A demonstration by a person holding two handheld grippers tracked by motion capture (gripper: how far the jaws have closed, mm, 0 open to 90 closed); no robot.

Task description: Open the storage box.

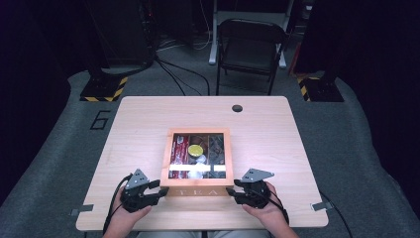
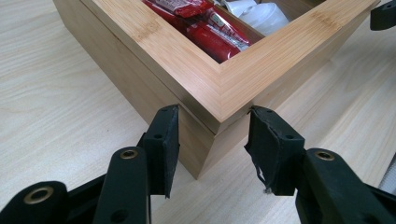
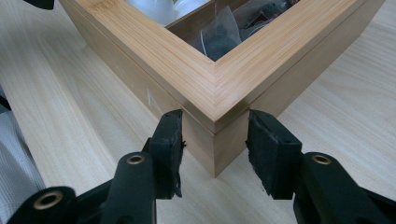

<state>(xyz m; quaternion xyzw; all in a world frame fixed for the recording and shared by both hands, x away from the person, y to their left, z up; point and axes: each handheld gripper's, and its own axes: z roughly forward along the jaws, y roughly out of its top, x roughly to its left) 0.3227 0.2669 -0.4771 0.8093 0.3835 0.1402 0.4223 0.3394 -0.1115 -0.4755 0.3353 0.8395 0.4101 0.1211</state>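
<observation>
A square wooden tea box [image 1: 197, 191] stands near the table's front edge, its framed lid lying flat on the base. Through the frame I see red packets [image 2: 212, 32], a yellow round piece [image 1: 195, 149], white sachets [image 2: 261, 14] and dark tea bags [image 3: 233, 32]. My left gripper [image 1: 160, 189] straddles the box's near left corner [image 2: 212, 116], with a pad tip [image 2: 169, 135] touching each wall just below the lid's seam. My right gripper [image 1: 234, 190] straddles the near right corner [image 3: 214, 119] the same way, its pads [image 3: 170, 140] against both walls.
The box sits on a light wooden table [image 1: 138, 129] with a cable hole [image 1: 237, 108] at the back. Metal clips [image 1: 81, 209] stick out at the front corners. A folding chair [image 1: 250, 47] and striped stand bases [image 1: 104, 89] are on the floor behind.
</observation>
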